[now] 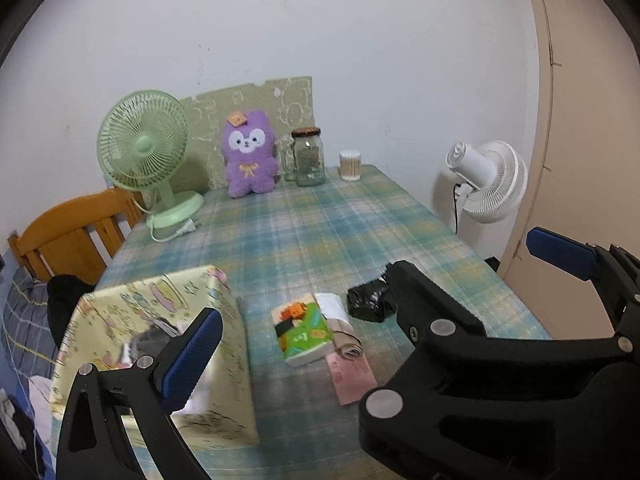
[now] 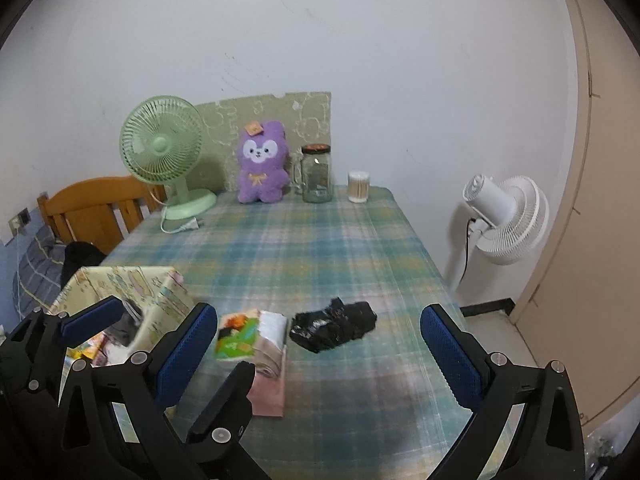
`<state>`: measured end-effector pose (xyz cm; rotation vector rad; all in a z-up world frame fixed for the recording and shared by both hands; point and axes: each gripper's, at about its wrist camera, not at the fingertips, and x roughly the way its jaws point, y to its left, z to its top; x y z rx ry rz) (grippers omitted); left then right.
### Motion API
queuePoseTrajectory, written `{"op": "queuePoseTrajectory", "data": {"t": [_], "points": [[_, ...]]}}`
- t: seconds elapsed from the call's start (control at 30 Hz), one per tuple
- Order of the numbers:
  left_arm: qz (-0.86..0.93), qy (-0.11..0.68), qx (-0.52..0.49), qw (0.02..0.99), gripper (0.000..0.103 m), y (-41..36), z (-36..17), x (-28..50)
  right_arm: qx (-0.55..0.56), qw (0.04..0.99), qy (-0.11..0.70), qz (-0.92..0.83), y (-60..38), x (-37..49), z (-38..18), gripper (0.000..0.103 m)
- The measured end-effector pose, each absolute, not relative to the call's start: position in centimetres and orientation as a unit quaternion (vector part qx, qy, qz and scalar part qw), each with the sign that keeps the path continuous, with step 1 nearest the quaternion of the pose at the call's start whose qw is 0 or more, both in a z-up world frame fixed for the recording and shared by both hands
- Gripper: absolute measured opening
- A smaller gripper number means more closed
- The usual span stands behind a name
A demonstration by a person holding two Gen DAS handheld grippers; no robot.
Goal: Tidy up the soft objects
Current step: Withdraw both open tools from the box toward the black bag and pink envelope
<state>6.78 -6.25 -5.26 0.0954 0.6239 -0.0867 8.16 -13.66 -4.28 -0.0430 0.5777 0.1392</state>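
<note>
A purple plush toy [image 1: 249, 155] [image 2: 262, 163] sits upright at the table's far edge. A yellow patterned fabric box [image 1: 160, 352] [image 2: 120, 300] stands at the near left, with clothes inside. A green tissue pack [image 1: 303, 328] [image 2: 236, 334], a rolled beige cloth [image 1: 348, 342] [image 2: 268, 356], a pink packet [image 1: 352, 380] [image 2: 270, 396] and a crumpled black bag [image 1: 368, 302] [image 2: 334, 324] lie near the front. My left gripper [image 1: 316, 344] is open and empty above the tissue pack. My right gripper [image 2: 320, 352] is open and empty over the black bag.
A green desk fan [image 1: 146, 152] [image 2: 164, 152], a glass jar [image 1: 307, 156] [image 2: 317, 172] and a cotton swab tub [image 1: 351, 165] [image 2: 358, 186] line the far edge. A white floor fan [image 1: 488, 180] [image 2: 508, 218] stands right of the table; a wooden chair [image 1: 68, 236] stands at the left.
</note>
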Motion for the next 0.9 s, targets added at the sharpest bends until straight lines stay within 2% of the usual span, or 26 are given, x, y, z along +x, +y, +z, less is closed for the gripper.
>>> {"op": "queuePoseTrajectory", "data": {"t": [0.9], "points": [[-0.030, 0.384, 0.021, 0.923, 0.098, -8.4, -13.1, 9.5, -0.016, 0.928, 0.366, 0.064, -16.5, 11.9, -12.9, 0.103]]}}
